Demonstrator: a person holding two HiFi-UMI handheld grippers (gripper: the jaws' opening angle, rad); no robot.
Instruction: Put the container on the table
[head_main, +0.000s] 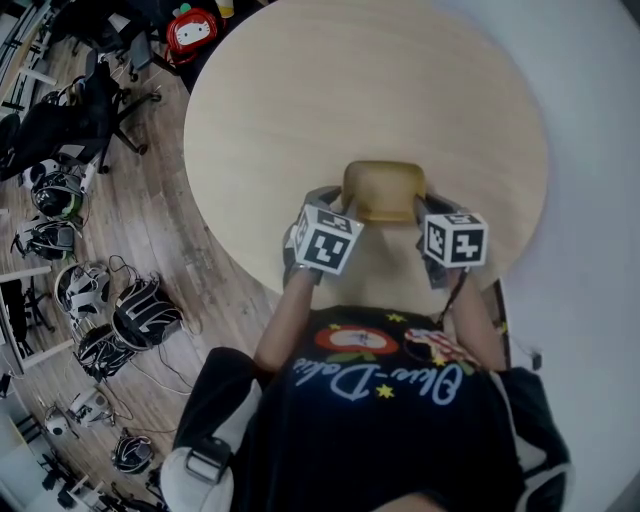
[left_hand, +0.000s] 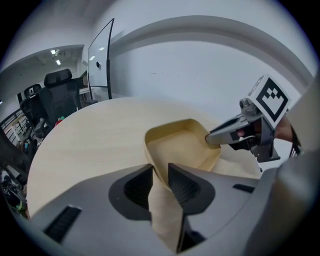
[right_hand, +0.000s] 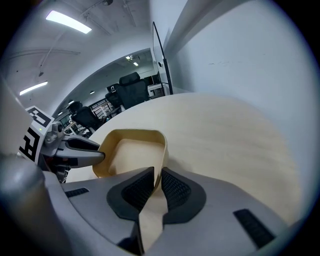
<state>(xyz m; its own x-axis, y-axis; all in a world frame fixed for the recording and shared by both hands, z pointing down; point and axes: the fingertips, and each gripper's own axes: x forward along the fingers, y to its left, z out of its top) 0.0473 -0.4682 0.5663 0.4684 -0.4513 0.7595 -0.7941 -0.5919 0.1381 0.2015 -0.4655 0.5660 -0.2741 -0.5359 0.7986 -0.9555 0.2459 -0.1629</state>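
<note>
Head view has the shallow tan plastic container (head_main: 384, 190) down at the round pale wooden table's (head_main: 300, 100) near edge, right gripper (right_hand: 157, 175) pinching one thin wall, left gripper (left_hand: 160, 170) slack around the other; looks light and bendy, best taken by opposite rims.

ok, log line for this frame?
container: empty, upright on table, near edge | left gripper: jaws apart, container wall between | right gripper: jaws shut on opposite wall

One container (head_main: 384, 190), one round surface (head_main: 300, 100). Two grippers: the left gripper (head_main: 335, 205) and the right gripper (head_main: 428, 208). One red bag (head_main: 192, 30) on the floor (head_main: 190, 280)
</note>
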